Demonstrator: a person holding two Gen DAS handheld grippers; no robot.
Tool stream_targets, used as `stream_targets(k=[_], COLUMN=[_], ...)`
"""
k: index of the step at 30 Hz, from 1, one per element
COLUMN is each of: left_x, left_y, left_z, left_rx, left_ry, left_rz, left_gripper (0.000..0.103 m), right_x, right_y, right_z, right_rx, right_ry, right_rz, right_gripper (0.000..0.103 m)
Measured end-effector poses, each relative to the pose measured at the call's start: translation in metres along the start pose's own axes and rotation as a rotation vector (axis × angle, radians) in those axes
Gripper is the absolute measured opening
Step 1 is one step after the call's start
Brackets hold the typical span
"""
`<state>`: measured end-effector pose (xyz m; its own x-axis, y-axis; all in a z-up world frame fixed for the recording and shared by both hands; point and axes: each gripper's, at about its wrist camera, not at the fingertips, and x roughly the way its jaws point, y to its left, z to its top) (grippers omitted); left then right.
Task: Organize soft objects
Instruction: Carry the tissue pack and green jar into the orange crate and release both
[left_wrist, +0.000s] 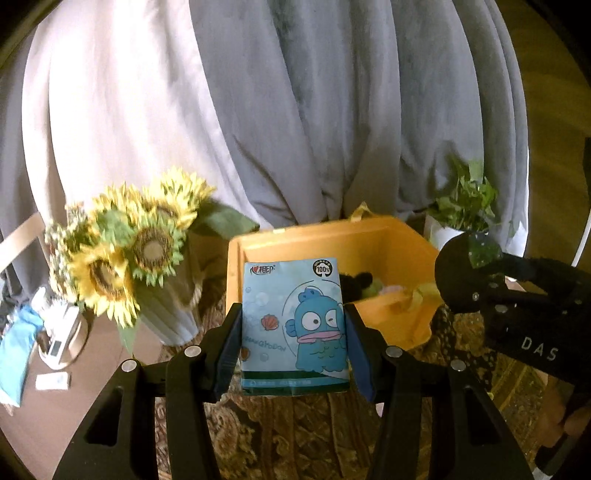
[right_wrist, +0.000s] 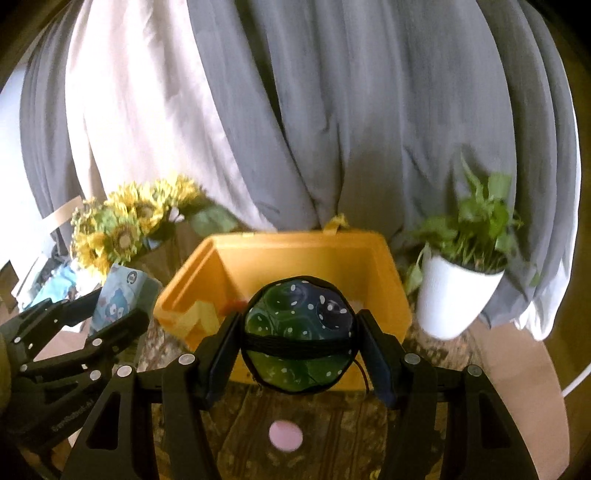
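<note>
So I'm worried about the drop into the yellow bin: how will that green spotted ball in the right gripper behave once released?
The green spotted ball looks soft: its skin bulges around a black band, so it probably squashes rather than bounces. Being round, it may roll inside the yellow bin. The right gripper pinches its sides, so it should drop cleanly.

Tissue pack pale blue with a cartoon fish; ball green-blue, white-dotted; bin yellow; curtains grey.

left gripper: black two-finger tool, angled downward, fingers clamped on the sides of a pale blue cartoon-printed tissue pack
right gripper: black, angled downward, fingers pressed on a round green spotted soft pouch
</note>
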<state>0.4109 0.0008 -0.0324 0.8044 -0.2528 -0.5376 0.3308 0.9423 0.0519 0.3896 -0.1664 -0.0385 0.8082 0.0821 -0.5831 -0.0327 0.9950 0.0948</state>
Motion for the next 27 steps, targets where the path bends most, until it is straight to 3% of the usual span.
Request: stream_targets(k=[13,21,27], left_x=[0.021,0.056,0.093], left_y=[0.007,0.009,0.007], left_z=[0.039,0.058,0.067], left_rx=[0.047,0.047,0.047], left_ry=[-0.083,-0.068,-0.006], left_rz=[0.037,0.019,-0.030], left_gripper=[0.052,0.052,0.052], right_x=[0.000,0.031,0.061], right_y=[0.003,-0.009,-0.018], right_z=[0.044,0.064,0.072], right_rx=[-0.047,-0.013,0.006], right_ry=[-0.142,-0.120,-0.072], right_rz=[-0.061,-0.066,-0.059], right_gripper=[0.063,0.063,0.063])
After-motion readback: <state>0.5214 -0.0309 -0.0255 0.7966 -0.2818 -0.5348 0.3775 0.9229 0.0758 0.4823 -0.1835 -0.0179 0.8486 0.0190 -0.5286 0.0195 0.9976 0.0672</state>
